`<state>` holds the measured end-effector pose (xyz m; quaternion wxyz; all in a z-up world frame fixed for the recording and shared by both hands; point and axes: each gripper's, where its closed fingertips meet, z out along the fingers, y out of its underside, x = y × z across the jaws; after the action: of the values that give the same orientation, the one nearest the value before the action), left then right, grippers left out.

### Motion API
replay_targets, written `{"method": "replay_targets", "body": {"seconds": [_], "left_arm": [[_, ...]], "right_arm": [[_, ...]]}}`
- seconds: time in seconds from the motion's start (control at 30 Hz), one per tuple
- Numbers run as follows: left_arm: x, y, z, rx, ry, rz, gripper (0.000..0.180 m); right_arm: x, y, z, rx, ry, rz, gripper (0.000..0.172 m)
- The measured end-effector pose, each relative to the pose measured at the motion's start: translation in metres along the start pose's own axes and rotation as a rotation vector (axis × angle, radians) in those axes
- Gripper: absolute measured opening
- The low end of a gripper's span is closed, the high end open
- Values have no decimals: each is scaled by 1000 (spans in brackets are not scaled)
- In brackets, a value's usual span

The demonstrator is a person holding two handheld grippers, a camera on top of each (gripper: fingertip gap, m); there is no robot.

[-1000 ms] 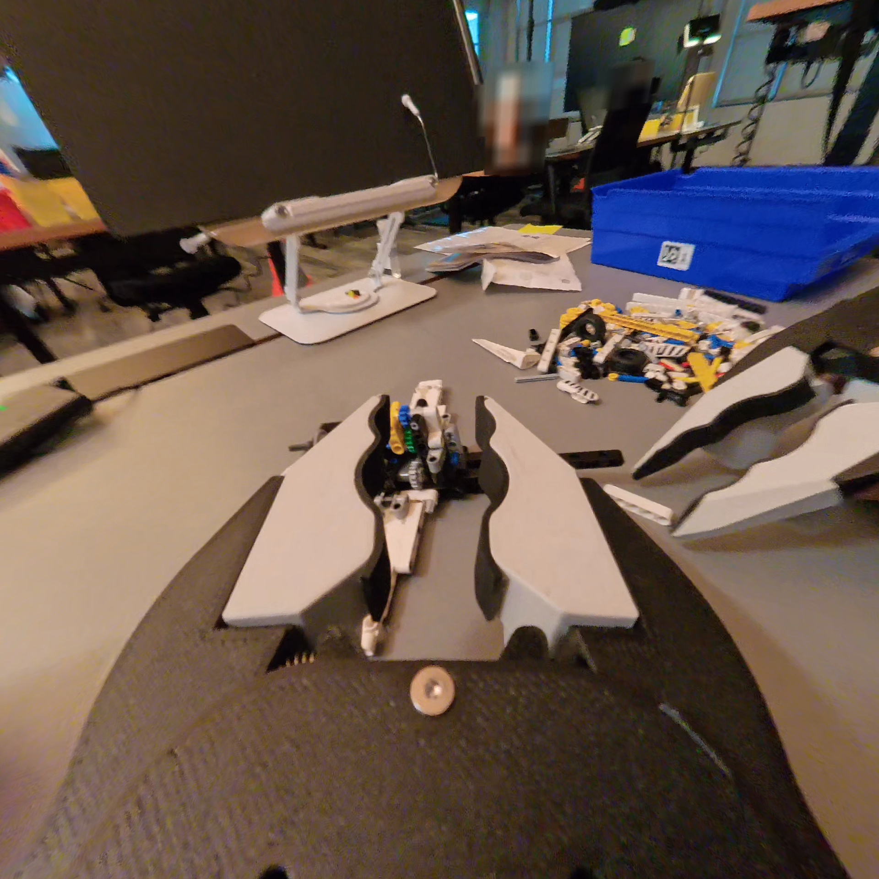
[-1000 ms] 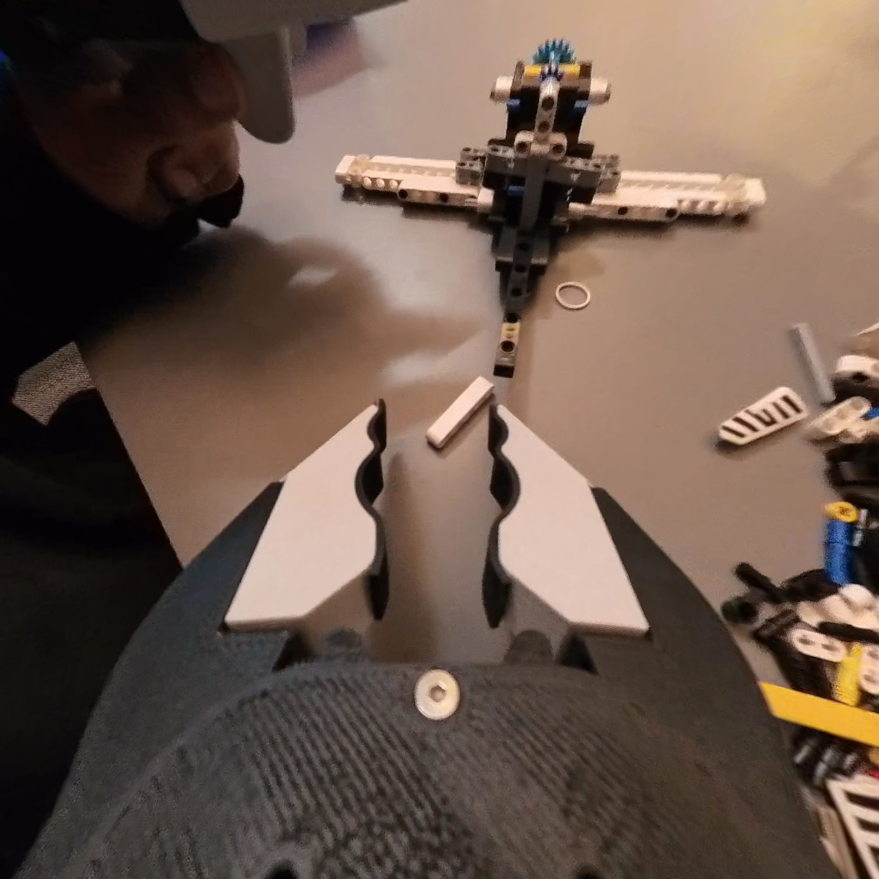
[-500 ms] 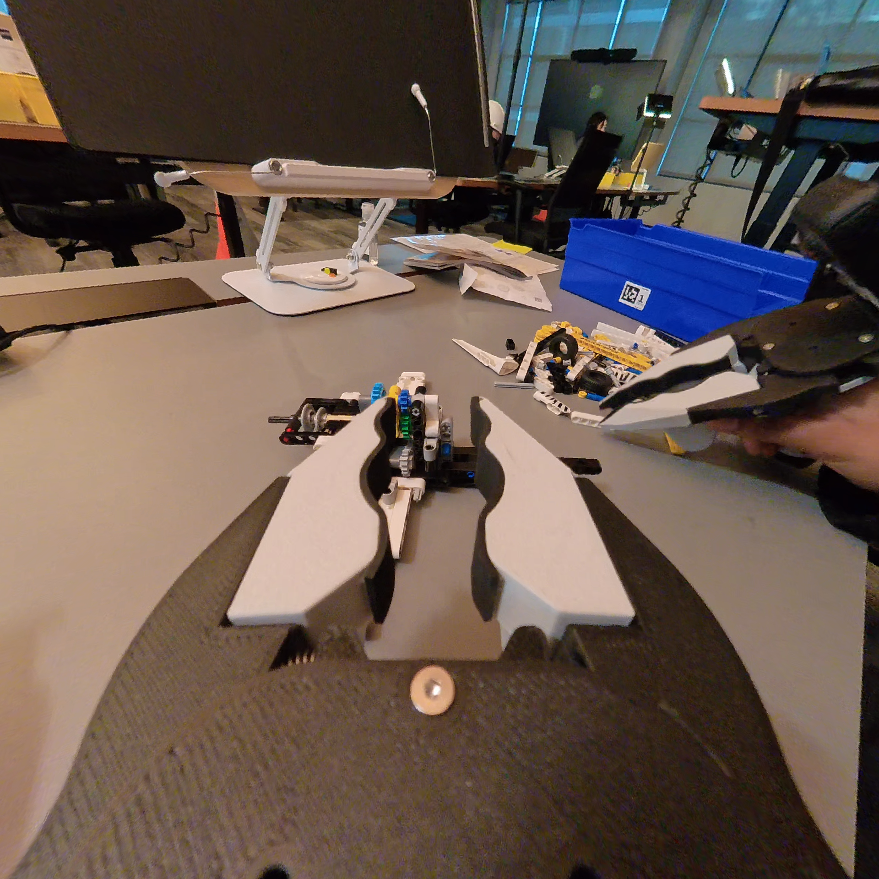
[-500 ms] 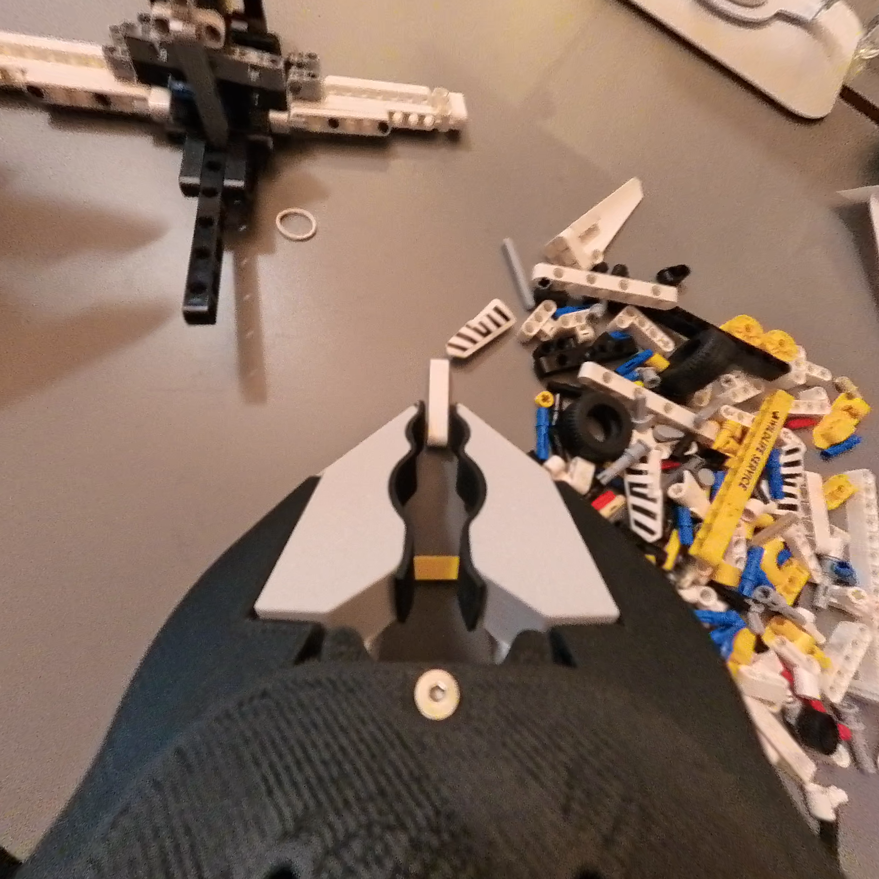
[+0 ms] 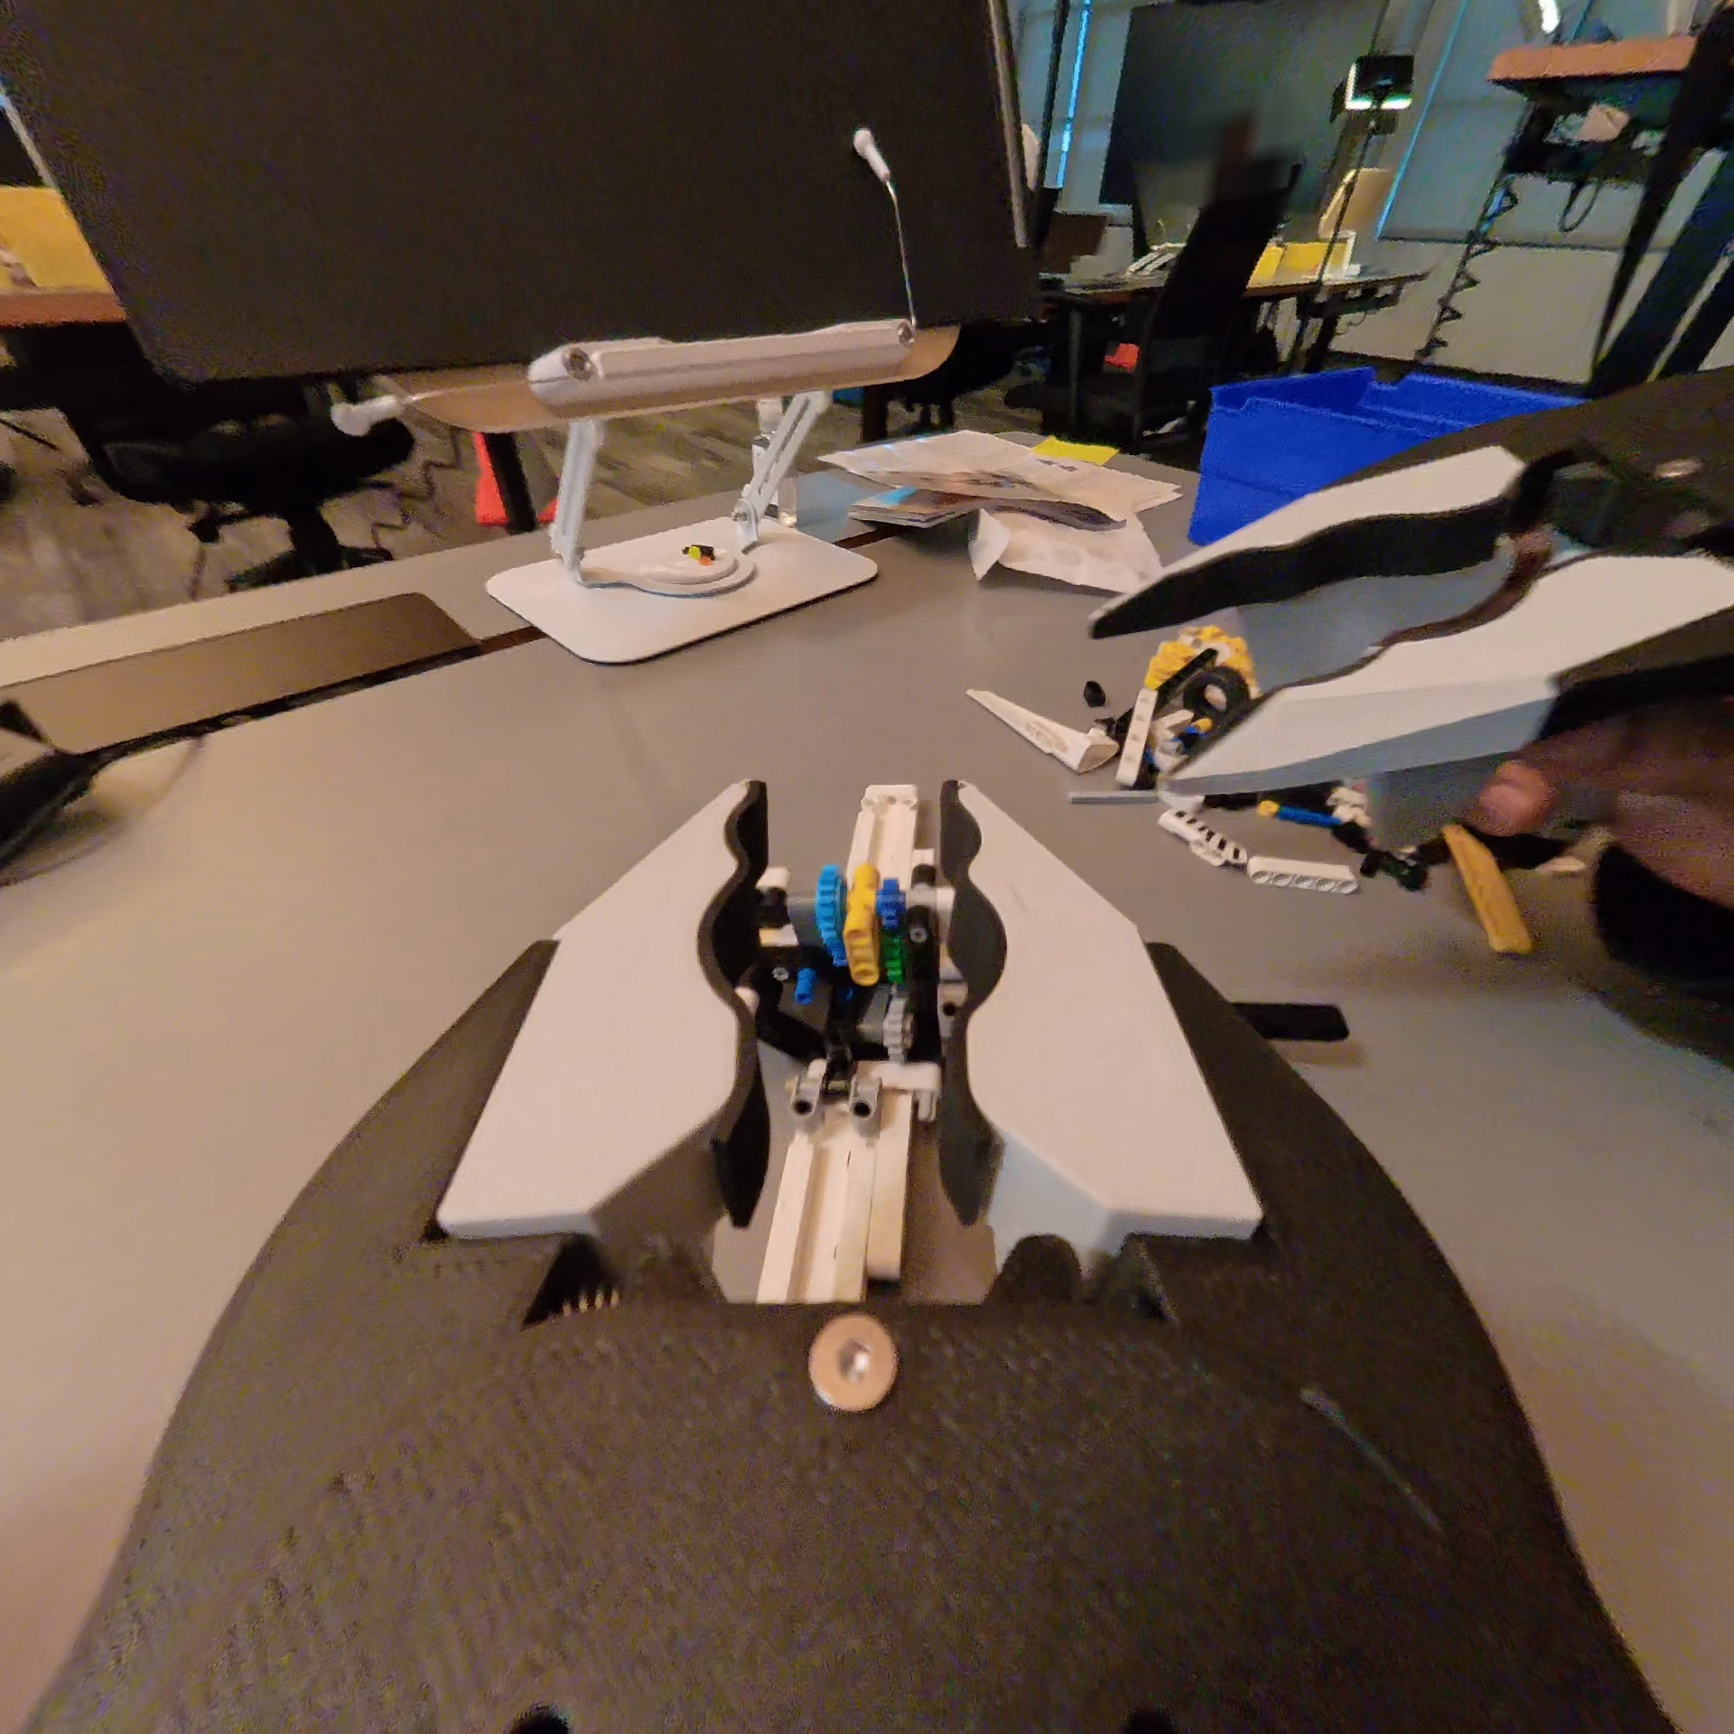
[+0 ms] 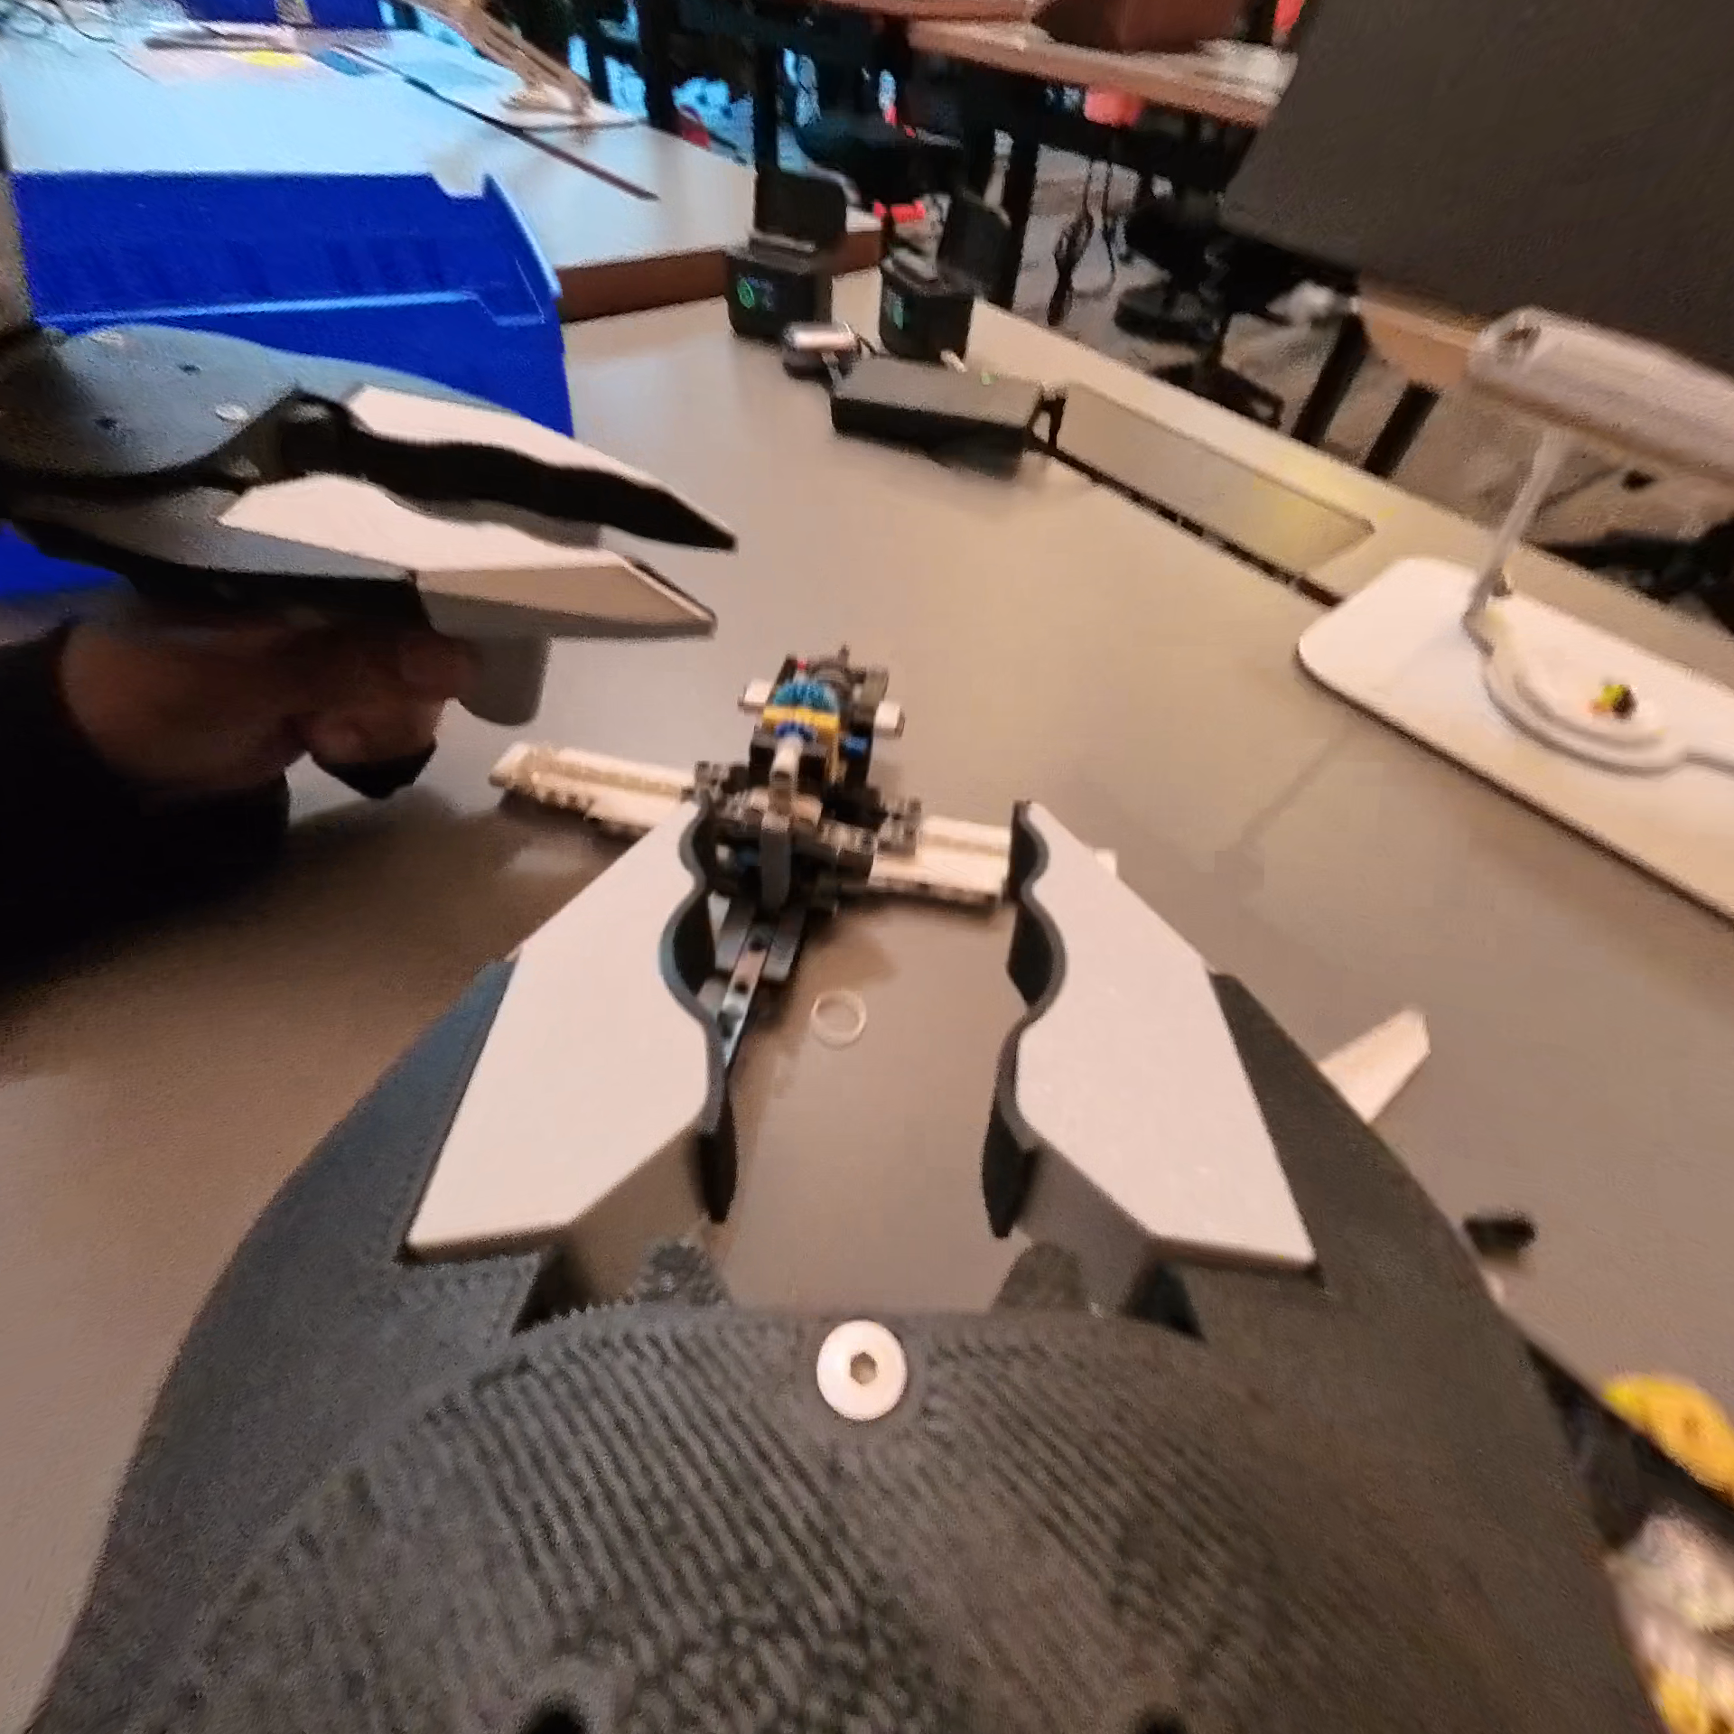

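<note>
Right gripper [image 6: 856,814] released white beam, now apart, left gripper [image 5: 849,788] apart over model [image 5: 859,929], blue bin [image 5: 1314,450] beyond

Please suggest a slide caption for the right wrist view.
Open right gripper faces a brick model on a grey table, left gripper raised nearby.

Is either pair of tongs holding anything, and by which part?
Nothing is held. Left tongs hang open above the brick model; right tongs open too.

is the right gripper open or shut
Open: the right gripper has its fingers standing wide apart, only table and a small ring between them.
</note>
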<state>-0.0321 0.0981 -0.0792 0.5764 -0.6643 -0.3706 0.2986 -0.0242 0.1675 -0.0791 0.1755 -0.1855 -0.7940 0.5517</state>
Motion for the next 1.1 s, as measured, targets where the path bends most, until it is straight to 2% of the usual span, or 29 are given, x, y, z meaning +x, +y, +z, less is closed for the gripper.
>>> {"method": "replay_targets", "body": {"seconds": [0.13, 0.17, 0.23, 0.37, 0.43, 0.5, 0.57, 0.67, 0.73, 0.8, 0.9, 1.0, 1.1], "left_arm": [[7, 6, 7, -28, 73, -49, 33], [7, 10, 5, -42, 70, -36, 33], [8, 13, 3, -48, 68, 1, 31], [18, 23, 8, -103, 108, 7, 30], [23, 31, 10, -148, 119, 33, 27], [25, 35, 11, -166, 111, 62, 13], [23, 34, 10, -158, 98, 62, 10], [20, 29, 10, -131, 93, 29, 11], [22, 23, 11, -103, 113, 1, 20], [25, 27, 15, -130, 118, -5, 22], [21, 38, 22, -204, 50, 42, 16], [27, 40, 23, -218, 64, 64, 3], [28, 41, 23, -221, 75, 50, 0]], "right_arm": [[14, -5, 29, -24, -24, -55, 54], [14, -1, 34, -37, -34, -58, 47], [8, 10, 37, -64, -66, -54, 33], [-5, 16, 33, -71, -102, -91, 19], [-13, 23, 37, -106, -131, -79, 19], [-19, 30, 41, -148, -142, -85, 22], [-22, 36, 45, -180, -134, -113, 22], [-27, 41, 50, -220, -135, -138, 23], [-28, 43, 53, -239, -127, -153, 23], [-28, 44, 56, -254, -113, -168, 22], [-25, 46, 58, -279, -88, -175, 17], [-25, 47, 58, -286, -82, -169, 15], [-25, 47, 57, -289, -72, -165, 14]]}}
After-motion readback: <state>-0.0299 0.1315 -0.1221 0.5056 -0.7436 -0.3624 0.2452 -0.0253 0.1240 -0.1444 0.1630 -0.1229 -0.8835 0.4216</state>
